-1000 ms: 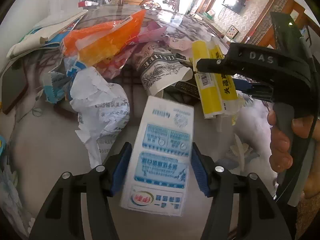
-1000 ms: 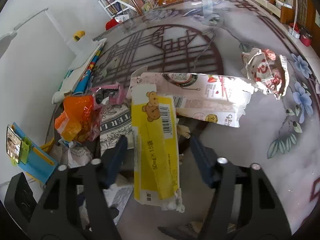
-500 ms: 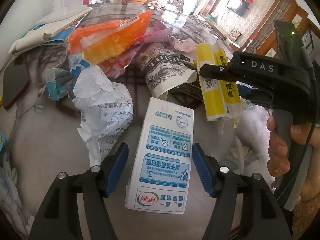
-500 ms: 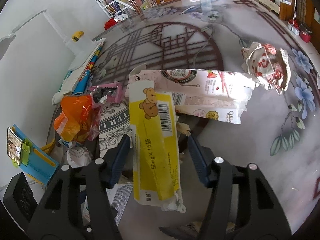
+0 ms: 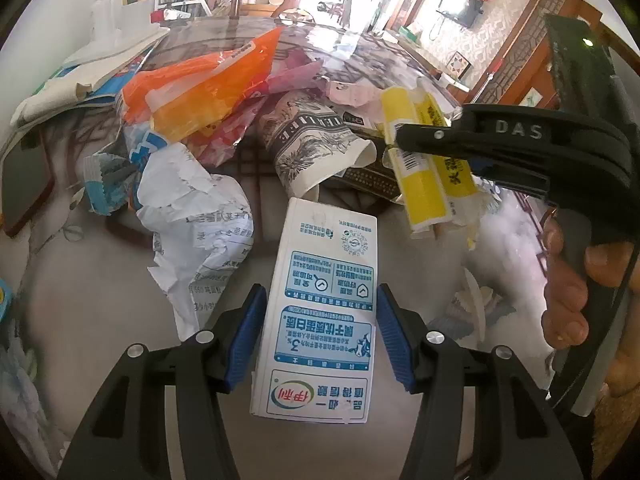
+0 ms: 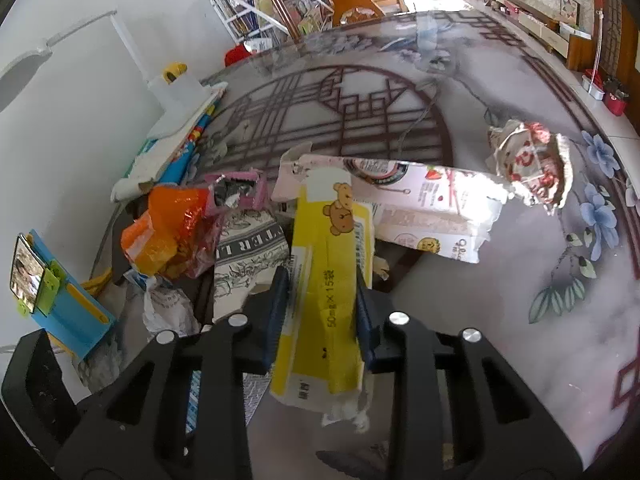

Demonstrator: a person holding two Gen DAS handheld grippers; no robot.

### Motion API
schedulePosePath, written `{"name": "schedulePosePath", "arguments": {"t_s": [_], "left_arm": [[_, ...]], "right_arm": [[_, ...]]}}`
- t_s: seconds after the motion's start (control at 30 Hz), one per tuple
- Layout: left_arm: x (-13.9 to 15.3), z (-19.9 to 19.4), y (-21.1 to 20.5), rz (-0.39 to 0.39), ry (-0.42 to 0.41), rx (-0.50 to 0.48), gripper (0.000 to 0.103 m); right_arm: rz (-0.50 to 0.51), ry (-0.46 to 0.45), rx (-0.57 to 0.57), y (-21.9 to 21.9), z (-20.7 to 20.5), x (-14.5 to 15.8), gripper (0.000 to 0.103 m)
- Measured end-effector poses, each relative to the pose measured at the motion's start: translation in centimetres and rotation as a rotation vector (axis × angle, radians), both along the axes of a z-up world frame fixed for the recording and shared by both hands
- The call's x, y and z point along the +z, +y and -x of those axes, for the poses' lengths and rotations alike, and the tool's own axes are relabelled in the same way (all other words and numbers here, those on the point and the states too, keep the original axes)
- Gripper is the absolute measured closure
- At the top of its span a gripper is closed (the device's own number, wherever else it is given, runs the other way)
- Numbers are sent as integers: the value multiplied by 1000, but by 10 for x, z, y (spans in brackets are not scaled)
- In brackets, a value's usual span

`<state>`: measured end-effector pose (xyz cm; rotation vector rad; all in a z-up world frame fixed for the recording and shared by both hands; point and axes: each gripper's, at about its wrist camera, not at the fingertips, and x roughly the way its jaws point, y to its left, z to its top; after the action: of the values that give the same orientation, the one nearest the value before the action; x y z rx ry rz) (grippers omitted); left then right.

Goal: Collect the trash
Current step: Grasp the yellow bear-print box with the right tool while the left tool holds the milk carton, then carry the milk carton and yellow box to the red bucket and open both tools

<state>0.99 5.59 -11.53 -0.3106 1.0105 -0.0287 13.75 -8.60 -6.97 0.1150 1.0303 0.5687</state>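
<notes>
A white and blue milk carton point(image 5: 324, 312) lies flat on the table in the left wrist view. My left gripper point(image 5: 320, 336) straddles it, jaws closing, blue pads point(image 5: 248, 336) touching both long sides. In the right wrist view a yellow box with bear pictures point(image 6: 324, 292) sits between the jaws of my right gripper point(image 6: 322, 312). Those jaws are closing and the pads point(image 6: 276, 312) squeeze the box, which buckles. The left wrist view shows the same yellow box point(image 5: 416, 184) pinched by the right gripper point(image 5: 404, 136), with a person's hand point(image 5: 568, 304) on its handle.
A heap of trash lies behind: an orange bag point(image 5: 208, 76), crumpled white paper point(image 5: 200, 216), a printed paper cup point(image 5: 312, 148). A long pink carton point(image 6: 420, 208) and a crumpled red-and-white wrapper point(image 6: 532, 168) lie further right. A phone on a blue stand point(image 6: 52, 292) stands at the left.
The right jaws have closed in from well apart onto the yellow box, creasing it. The left jaws have narrowed onto the milk carton's sides. Neither hand has shifted much.
</notes>
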Motion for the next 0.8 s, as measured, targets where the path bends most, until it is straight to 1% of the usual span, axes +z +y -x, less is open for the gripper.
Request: {"name": "schedulePosePath", "arguments": {"t_s": [0.27,0.43,0.6,0.67,0.8], "left_arm": [[1,2,1,18,-3,-8,50],[8,3,-2,22,-37,-26,50],[12,5,-6,10,-59,-38,50],[16,7,-9,-6,-80,-48,50],[21,10,-21,-108,-110,-78,50]], "right_arm": [[-63,-9,11,-21,17,12,73],[-31,-95,29,-39,37,27,73],[-38,-141,2,-63,45,37,73],[-47,-146,-17,-74,47,40,73],[-55,-165,-60,-102,52,46,73]]}}
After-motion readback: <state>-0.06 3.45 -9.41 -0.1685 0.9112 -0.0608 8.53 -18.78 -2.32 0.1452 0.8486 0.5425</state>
